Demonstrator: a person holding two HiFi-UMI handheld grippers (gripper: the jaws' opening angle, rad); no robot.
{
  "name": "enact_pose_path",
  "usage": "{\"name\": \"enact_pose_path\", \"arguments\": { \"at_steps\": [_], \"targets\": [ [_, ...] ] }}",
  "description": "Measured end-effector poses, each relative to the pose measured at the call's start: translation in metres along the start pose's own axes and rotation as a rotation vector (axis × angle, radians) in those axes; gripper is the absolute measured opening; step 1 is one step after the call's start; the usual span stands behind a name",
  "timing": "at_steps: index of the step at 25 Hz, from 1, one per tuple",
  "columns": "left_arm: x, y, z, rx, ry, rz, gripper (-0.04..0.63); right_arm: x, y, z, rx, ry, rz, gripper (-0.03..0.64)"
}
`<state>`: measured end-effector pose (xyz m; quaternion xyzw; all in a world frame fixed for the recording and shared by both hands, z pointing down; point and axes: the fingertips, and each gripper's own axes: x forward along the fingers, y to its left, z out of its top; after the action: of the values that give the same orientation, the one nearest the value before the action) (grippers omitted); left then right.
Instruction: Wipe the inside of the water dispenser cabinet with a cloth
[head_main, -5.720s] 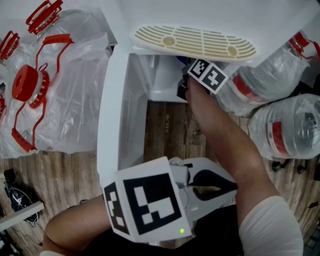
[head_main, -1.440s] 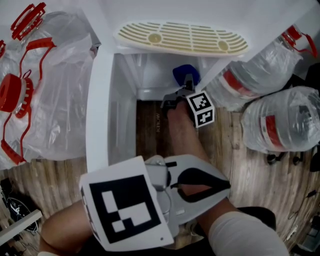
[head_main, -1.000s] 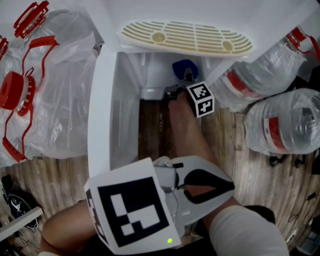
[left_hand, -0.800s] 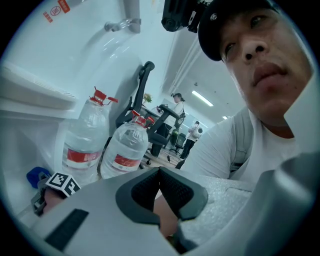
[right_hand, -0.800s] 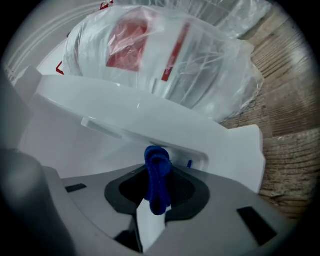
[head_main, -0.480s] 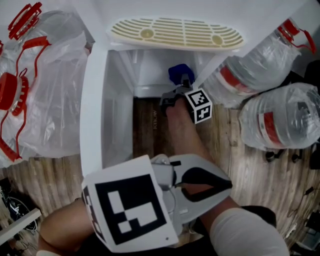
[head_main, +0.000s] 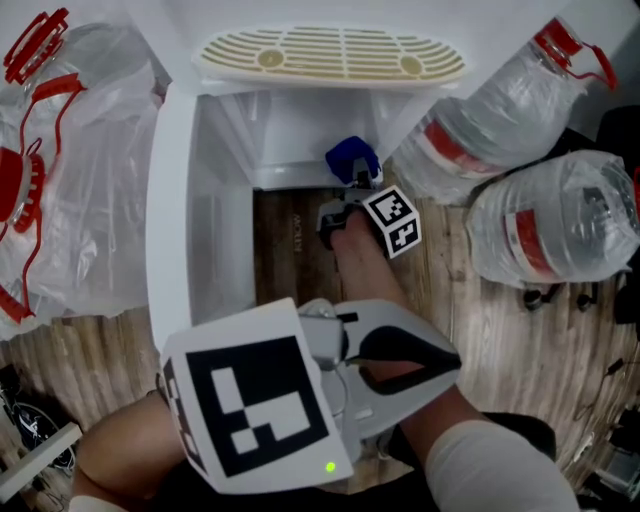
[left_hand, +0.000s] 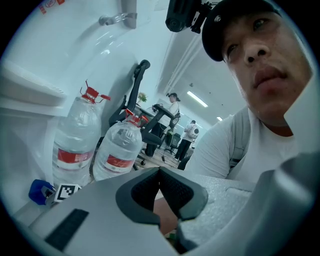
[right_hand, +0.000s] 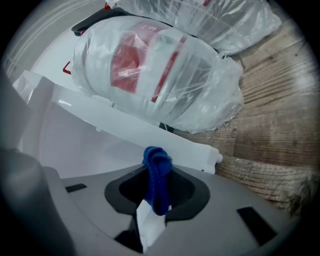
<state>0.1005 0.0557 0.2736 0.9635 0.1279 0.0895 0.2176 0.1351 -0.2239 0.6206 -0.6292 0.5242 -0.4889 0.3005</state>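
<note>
The white water dispenser cabinet (head_main: 225, 230) is standing open; wiping looks to be under way, with much of the inside probably remaining. The left gripper (left_hand: 161, 192) is idling, jaws pressed together on nothing. The right gripper (head_main: 353, 182) is clenching the cloth (head_main: 350, 158), a bunched dark-blue wad, at the opening's right edge, near its bottom lip.

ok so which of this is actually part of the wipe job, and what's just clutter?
In the job:
- blue cloth, clamped in the right gripper
- white cabinet, open

Lying about:
- two water bottles
- bagged bottles
- slotted beige tray
- left gripper, shut on nothing
</note>
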Motion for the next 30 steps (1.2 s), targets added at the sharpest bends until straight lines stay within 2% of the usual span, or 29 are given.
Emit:
{"name": "enact_pose_path", "arguments": {
  "at_steps": [4, 6, 14, 19, 23, 27, 30],
  "targets": [
    [0.002, -0.002, 0.002, -0.003, -0.008, -0.008, 0.0, -0.011, -0.003, 0.003, -0.09, 0.065, -0.016, 0.087],
    [0.003, -0.004, 0.003, 0.004, -0.009, -0.018, 0.0, -0.014, -0.002, 0.007, -0.169, 0.11, -0.021, 0.087],
    [0.003, -0.009, 0.006, 0.004, -0.02, -0.024, 0.0, -0.028, 0.018, 0.015, -0.726, 0.408, 0.043, 0.087],
    [0.0, -0.007, 0.008, 0.006, -0.035, -0.019, 0.0, -0.055, 0.039, -0.001, -0.966, 0.594, 0.134, 0.087],
    [-0.006, -0.008, 0.012, 0.008, -0.049, -0.013, 0.0, -0.094, 0.074, -0.01, -1.065, 0.71, 0.256, 0.087],
    [-0.013, -0.014, 0.009, -0.01, -0.049, -0.01, 0.0, -0.134, 0.114, 0.017, -1.073, 0.694, 0.334, 0.089],
    [-0.022, -0.015, 0.012, 0.01, -0.08, 0.003, 0.0, -0.161, 0.148, 0.041, -1.072, 0.662, 0.385, 0.089]
  ]
}}
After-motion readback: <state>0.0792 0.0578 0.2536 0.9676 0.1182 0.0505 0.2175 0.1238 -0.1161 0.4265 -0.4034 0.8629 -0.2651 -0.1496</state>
